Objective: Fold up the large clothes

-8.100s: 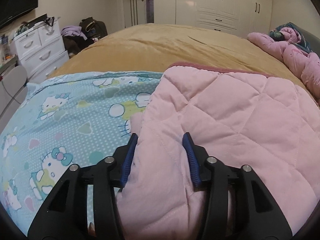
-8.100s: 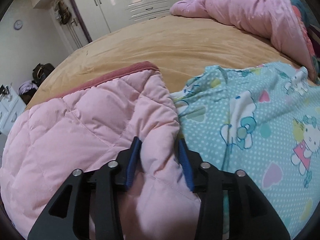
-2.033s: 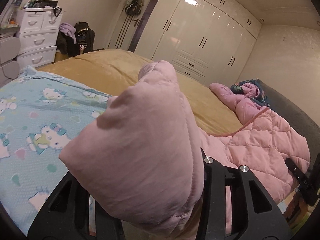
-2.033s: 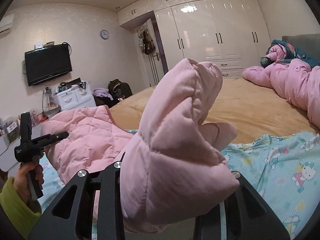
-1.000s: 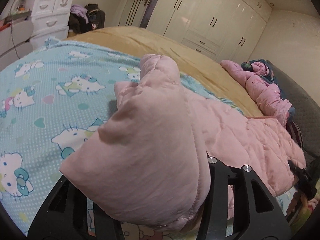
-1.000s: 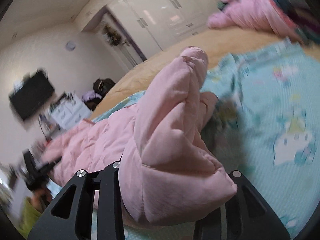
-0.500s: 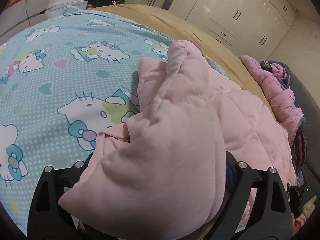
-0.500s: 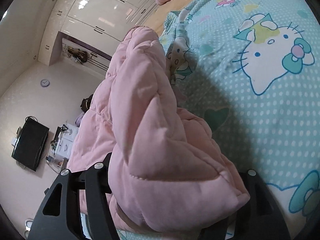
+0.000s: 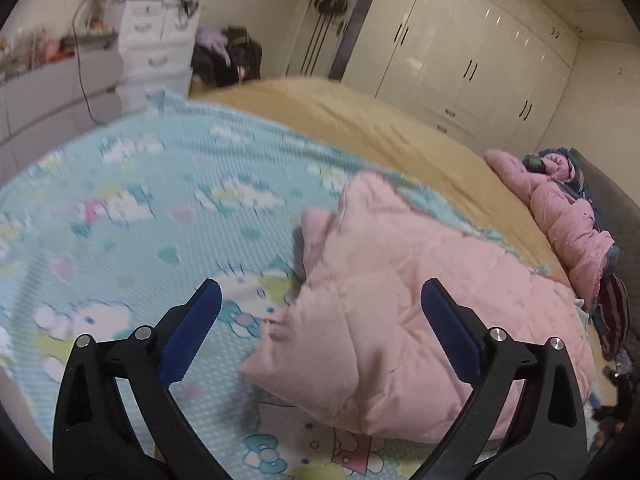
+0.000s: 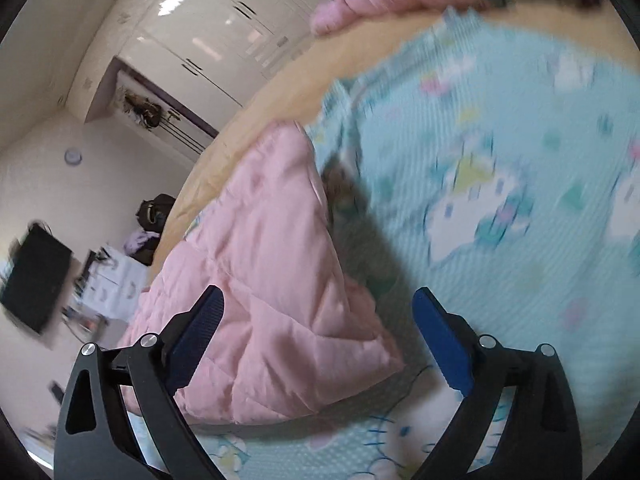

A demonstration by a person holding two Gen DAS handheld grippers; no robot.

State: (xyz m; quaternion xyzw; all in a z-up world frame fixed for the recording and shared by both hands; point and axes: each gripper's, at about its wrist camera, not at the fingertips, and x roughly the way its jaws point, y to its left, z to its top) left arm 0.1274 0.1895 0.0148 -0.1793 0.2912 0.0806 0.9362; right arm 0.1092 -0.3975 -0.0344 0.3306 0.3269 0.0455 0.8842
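A pink quilted jacket [image 9: 400, 312] lies folded on a light blue cartoon-cat sheet [image 9: 140, 216] on the bed. In the left wrist view my left gripper [image 9: 318, 320] is open, its blue pads on either side of the jacket's near left corner, just above it. In the right wrist view the jacket [image 10: 272, 280] lies with its right corner between the wide-open jaws of my right gripper [image 10: 316, 320]. Neither gripper holds anything. Both views are motion-blurred.
The bed has a mustard cover [image 9: 360, 120]. A second pink padded garment [image 9: 560, 208] is heaped at the bed's far right. White wardrobes [image 9: 460, 52] stand behind, white drawers [image 9: 156, 48] at left, and a wall TV [image 10: 36, 276] shows in the right wrist view.
Both grippers have opened and let go of the pink jacket, which now lies on the sheet. Both have drawn back and up from it.
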